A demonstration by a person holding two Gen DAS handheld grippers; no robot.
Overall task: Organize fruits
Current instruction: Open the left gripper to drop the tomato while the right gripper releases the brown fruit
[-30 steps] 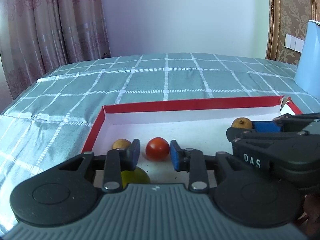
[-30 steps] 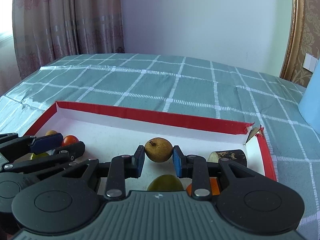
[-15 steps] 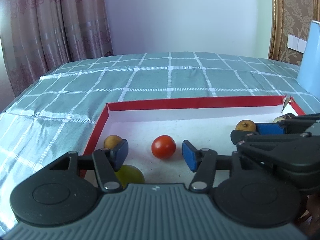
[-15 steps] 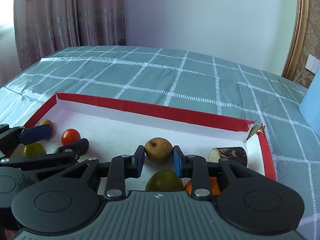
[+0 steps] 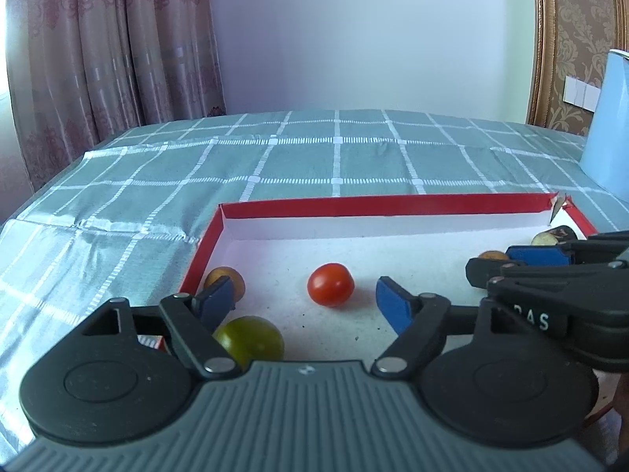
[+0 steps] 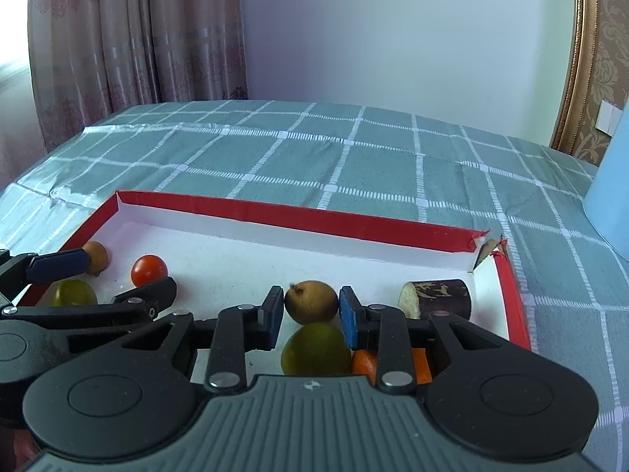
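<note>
Nearest in my left view, low and left of centre, a green fruit (image 5: 251, 340) lies half hidden behind my left gripper (image 5: 310, 301). Its jaws are opening, and the tomato (image 5: 330, 284) sits on the tray floor just beyond the gap between them, touched by neither pad. I judge this step to be a release: the tomato is set down in the left part of the tray, near the brown fruit (image 5: 224, 281) that rests against the left wall.

To finish it well, I should let the jaws spread fully before I move, then draw back straight along my own line and a little upward, so that no pad clips the round tomato and rolls it. The green fruit lies close under my left finger (image 5: 214, 301), so I should not sweep sideways.

In my right view, the right gripper (image 6: 310, 316) has its jaws as close as they go. A brown longan (image 6: 311, 301) shows between the pads, yet I cannot tell whether they press it or it lies just past them. Below it sit another green fruit (image 6: 316, 348) and something orange (image 6: 365, 364); a dark cut piece (image 6: 436, 295) lies to the right.

Farther up, the red-rimmed tray (image 5: 385, 204) ends, and checked cloth (image 5: 334, 153) runs on to the curtains.
</note>
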